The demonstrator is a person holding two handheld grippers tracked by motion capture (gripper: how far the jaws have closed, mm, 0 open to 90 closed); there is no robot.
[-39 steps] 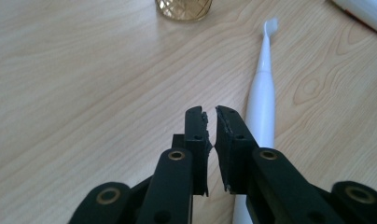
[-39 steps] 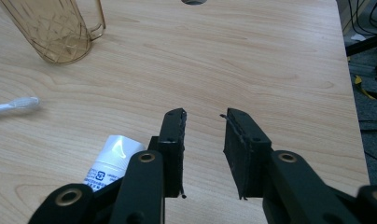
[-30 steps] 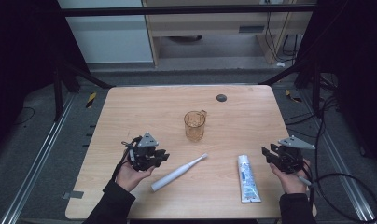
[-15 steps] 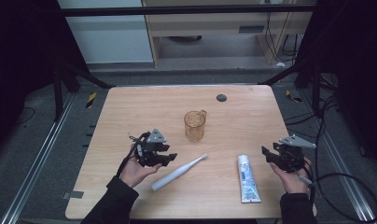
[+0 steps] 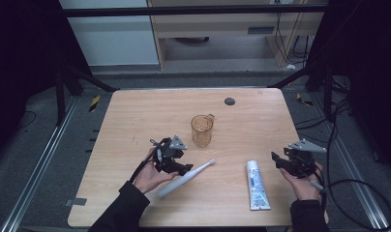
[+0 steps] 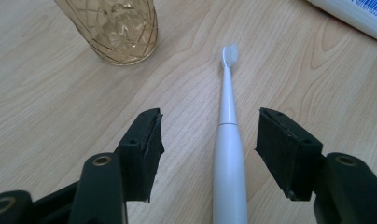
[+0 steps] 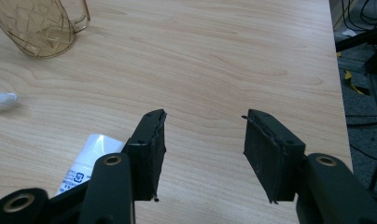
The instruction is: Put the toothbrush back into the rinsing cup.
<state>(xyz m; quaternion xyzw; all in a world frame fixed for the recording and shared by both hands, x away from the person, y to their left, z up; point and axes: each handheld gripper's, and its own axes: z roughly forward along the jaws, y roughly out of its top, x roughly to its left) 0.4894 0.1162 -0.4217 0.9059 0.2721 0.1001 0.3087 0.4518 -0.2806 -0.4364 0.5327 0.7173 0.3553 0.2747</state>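
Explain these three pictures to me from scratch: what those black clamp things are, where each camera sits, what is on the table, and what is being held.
A person holds a two-jaw gripper in each hand. The high view looks down on the wooden table; the other two views come from cameras riding on each gripper.

On the table lie a white electric toothbrush, a toothpaste tube and an amber glass cup.

The left gripper has just been opening; the toothbrush lies between its jaws, untouched by the pads. The right gripper has also been opening, with bare table between its jaws, beside the tube. Nothing is held.

High cam looks down at the whole tabletop (image 5: 135,121); both tongs cams sit low, sharing the amber cup (image 5: 202,129).
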